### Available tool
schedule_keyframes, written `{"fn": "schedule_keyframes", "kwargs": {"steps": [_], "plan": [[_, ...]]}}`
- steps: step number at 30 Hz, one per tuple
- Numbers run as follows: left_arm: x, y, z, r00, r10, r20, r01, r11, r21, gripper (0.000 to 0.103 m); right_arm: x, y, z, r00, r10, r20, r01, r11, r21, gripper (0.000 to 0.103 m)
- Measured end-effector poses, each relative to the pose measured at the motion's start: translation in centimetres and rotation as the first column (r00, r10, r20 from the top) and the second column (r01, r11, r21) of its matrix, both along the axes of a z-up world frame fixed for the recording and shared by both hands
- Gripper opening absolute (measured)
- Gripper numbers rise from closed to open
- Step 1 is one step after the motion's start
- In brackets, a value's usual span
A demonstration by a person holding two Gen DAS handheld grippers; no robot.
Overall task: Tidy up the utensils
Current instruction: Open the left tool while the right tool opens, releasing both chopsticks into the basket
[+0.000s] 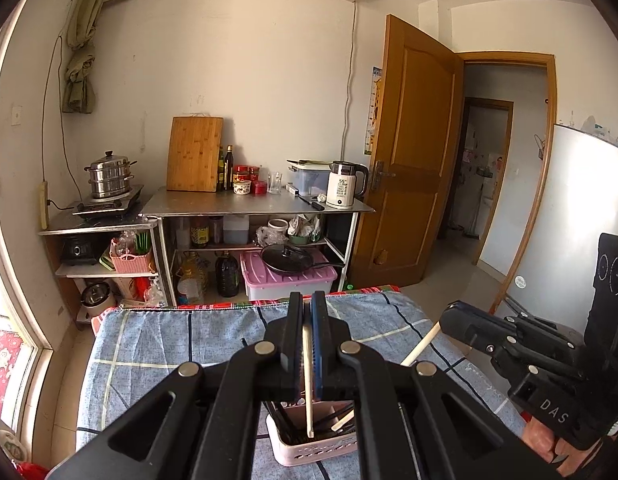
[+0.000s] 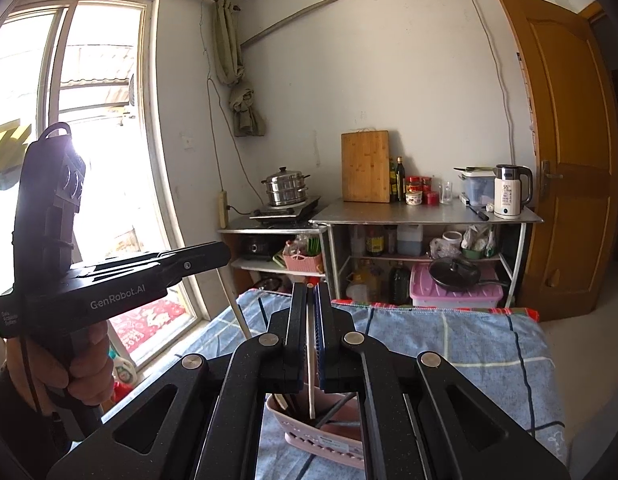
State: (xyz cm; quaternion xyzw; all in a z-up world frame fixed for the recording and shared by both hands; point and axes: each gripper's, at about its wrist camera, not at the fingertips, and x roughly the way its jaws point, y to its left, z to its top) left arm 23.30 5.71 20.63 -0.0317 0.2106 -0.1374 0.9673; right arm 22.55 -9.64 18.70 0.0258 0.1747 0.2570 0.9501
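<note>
The left tool point(image 1: 308, 312) has its jaws pressed together on a white chopstick point(image 1: 307, 376), which runs down between them with its lower end inside the pink utensil basket point(image 1: 309, 450) directly below. The right tool point(image 2: 309, 304) is likewise clamped on a second white chopstick point(image 2: 311, 368), its lower tip also reaching into the pink basket, where dark utensils stand leaning (their exact kind is hard to tell). The basket sits on the bench, covered in a blue checked cloth point(image 1: 157, 340). In the left wrist view the right tool appears from the side, with its chopstick slanting down toward the basket. Beyond the bench stand a metal shelf unit point(image 1: 253, 208) carrying a wooden cutting board point(image 1: 194, 154), a white kettle point(image 1: 343, 185) and a steel steamer pot point(image 1: 109, 176).
</note>
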Motion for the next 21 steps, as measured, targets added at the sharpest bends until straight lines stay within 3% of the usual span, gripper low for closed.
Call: {"fn": "schedule_keyframes", "kwargs": {"steps": [17,21], "plan": [[2.4,-0.2,-7.8,0.982,-0.005,-0.189,0.006,1.000,0.008,0.005,2.4,1.0,-6.2,0.985,0.011,-0.170,-0.025,0.996,-0.085,0.004],[2.1,-0.3,-8.5,0.980,-0.005,-0.197,0.008,1.000,0.012,0.005,2.1,0.8,-6.5,0.983,0.006,-0.182,-0.024,0.995,-0.098,0.004]]}}
